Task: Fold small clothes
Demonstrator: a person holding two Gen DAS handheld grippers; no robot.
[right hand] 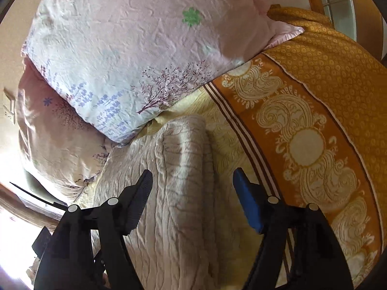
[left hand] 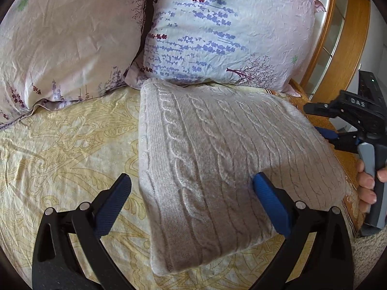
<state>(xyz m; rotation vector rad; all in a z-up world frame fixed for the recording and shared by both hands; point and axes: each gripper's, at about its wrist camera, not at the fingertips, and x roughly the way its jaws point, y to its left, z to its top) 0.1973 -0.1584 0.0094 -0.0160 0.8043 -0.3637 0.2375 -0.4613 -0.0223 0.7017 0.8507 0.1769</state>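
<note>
Left gripper spread, straddling near-left edge of cable-knit sweater | right gripper spread over its right edge | sweater folded on bedspread, long axis near-far, far end touching pillow

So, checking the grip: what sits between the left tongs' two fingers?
In the left wrist view, the folded grey cable-knit sweater edge lies between the open left tongs, over yellow bedspread.

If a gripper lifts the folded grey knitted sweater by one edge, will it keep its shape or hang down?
The sweater is soft cable knit, so it would likely droop and its folded layers may open. Its fuzzy, textured surface should grip the ribbed pads rather than slip. It looks thick but probably light. Both the left gripper and the right gripper are open.
</note>
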